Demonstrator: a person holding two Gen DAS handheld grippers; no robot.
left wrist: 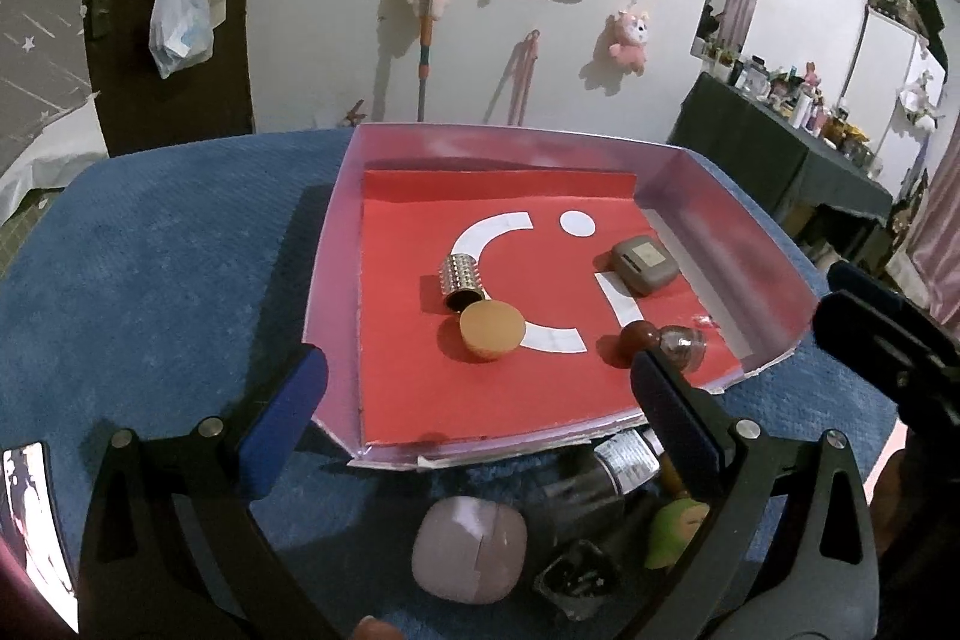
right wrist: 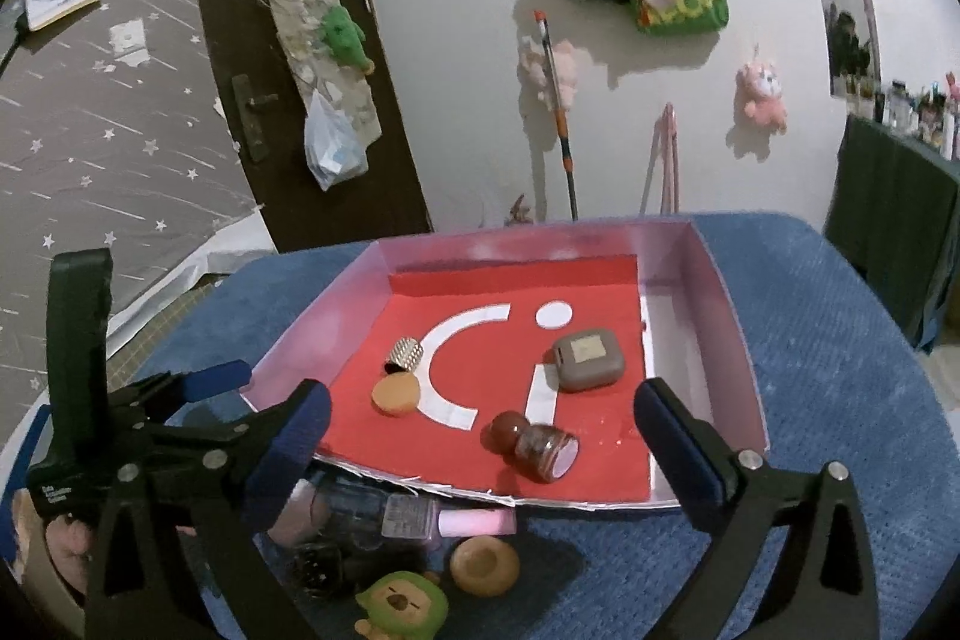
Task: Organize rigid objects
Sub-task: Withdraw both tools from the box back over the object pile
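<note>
Blue-carpeted table carries the tray; both claws, left claw and right claw, gape wide and empty, so a careless reach could knock the brown bottle rolling inside that tray.

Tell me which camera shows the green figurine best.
The right wrist view: the green figurine shows its whole face in front of the tray. In the left wrist view the left gripper's finger hides half of the figurine.

Dim, soft-focus, fisheye-warped edges
</note>
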